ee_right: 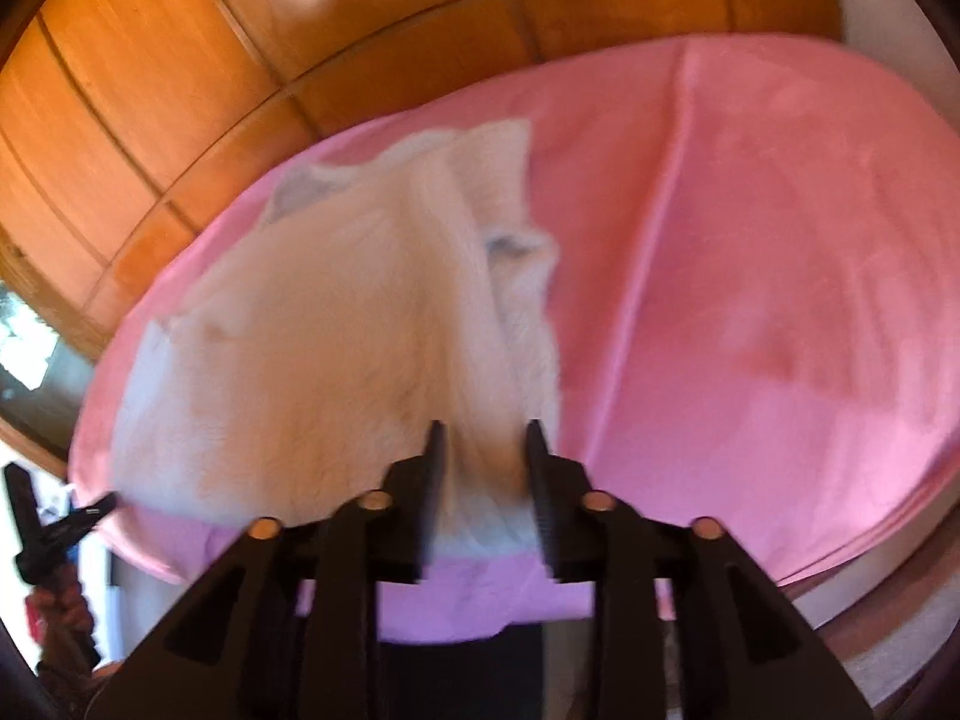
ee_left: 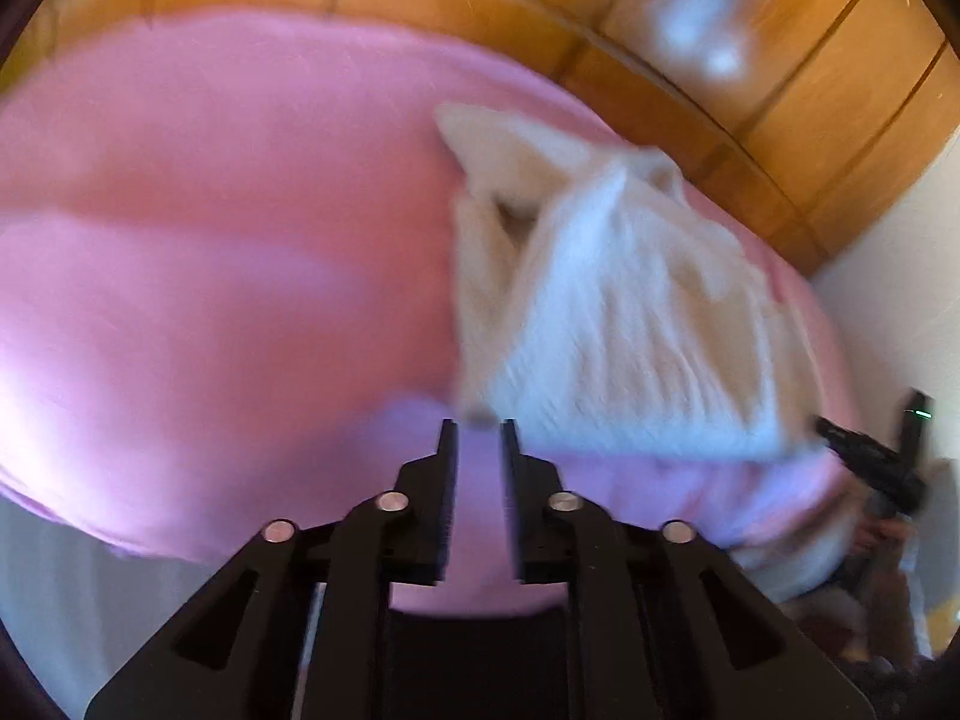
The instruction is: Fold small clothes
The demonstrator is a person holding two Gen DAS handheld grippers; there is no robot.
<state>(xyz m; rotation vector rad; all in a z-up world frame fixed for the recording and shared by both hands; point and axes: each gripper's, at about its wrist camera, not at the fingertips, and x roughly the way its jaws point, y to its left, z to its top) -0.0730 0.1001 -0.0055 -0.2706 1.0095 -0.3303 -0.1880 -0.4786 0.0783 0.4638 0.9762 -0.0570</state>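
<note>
Both grippers were directed downward at the white fleece garment [ee_right: 336,336], which lay crumpled on the pink cover [ee_right: 750,276] in front of wooden panelling [ee_right: 150,120]. Left gripper [ee_left: 478,427] showed a narrow gap between its fingertips, with only pink fabric visible in that gap; the garment's lower left corner lay just beyond the tips, at centre frame, so no grip was evident there. Right gripper [ee_right: 483,429] stood somewhat wider, and the garment's near hem ran down between its fingers at lower centre of the right wrist view; motion blur prevented a determination of whether the pads pressed on the cloth. This arrangement suggested one gripper at each near corner of the hem, probably so that the edge could be taken at two points and spread or carried over as a fold. In the right wrist view, the garment occupied the left half of the cover, its sleeves bunched toward the upper centre.
</note>
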